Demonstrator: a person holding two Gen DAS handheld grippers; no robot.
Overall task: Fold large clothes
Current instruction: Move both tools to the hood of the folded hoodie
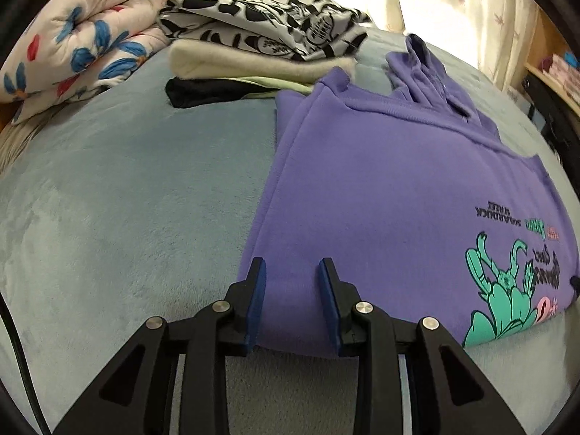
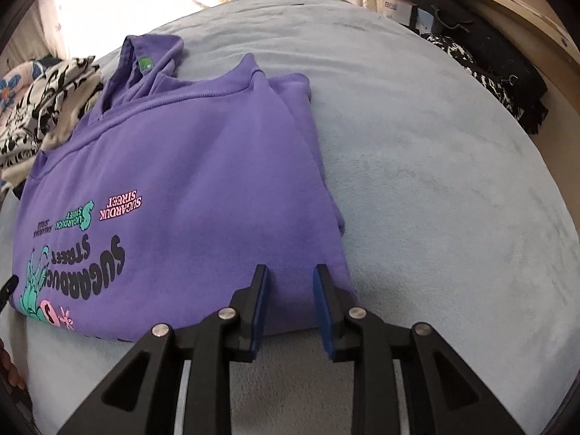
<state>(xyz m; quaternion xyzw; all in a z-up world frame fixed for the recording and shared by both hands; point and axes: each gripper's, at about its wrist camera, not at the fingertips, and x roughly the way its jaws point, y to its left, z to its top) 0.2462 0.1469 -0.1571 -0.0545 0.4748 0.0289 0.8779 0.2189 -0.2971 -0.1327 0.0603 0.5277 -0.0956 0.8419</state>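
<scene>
Purple hoodie lay flat on the blue-grey bed, print side up, sleeves already tucked in, hood toward the top of both frames. Filled right half of left wrist view, left half of right wrist view.

Left gripper sat at the near hem, bottom centre of frame, jaws part-open w/ the hem fabric between them; pads looked to straddle rather than pinch, no bunching seen. Right gripper same at the other near corner, jaws part-open over the hem edge, not clamped.

Step in hand, prob.: grab both hem corners, fold bottom up toward the hood. To do well: bite all layers incl. tucked sleeve, equal depth both sides, lift together, keep the hem straight, land it square at the collar line.

Edges/room: open bed wide at left of left view and right of right view. Stack of folded clothes and floral quilt close at upper left, touching the hoodie's shoulder – little slack there. Dark items at bed edge, upper right of right view, well apart.
</scene>
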